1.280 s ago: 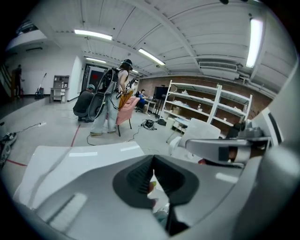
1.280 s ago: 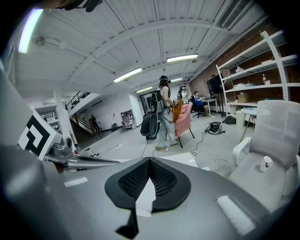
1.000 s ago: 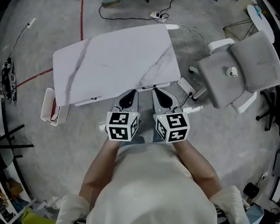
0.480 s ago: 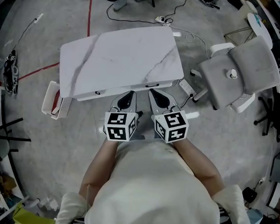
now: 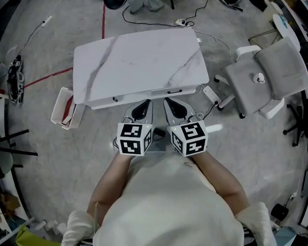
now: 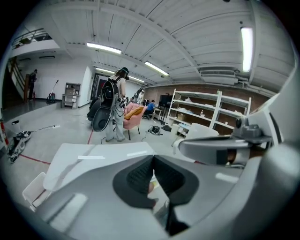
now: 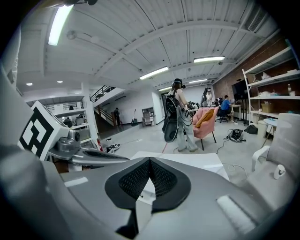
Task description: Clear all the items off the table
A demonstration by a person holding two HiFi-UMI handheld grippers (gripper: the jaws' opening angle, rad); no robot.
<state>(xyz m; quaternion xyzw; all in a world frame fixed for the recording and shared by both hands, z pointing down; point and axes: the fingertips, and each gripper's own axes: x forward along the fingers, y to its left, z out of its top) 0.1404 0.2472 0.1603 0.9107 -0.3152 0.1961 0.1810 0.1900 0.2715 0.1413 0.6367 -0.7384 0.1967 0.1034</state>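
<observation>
A white marble-look table stands in front of me with nothing on its top. My left gripper and right gripper are held side by side just short of the table's near edge, both shut and empty. In the left gripper view the jaws meet with nothing between them, above the table. The right gripper looks the same, with the table beyond its tips.
A white basket with items in it sits on the floor at the table's left end. A grey chair stands to the right, with a power strip and cables nearby. A person with a backpack stands beyond the table.
The head view has shifted, so the table and basket now sit a little further right and lower. Both grippers stay shut and side by side.
</observation>
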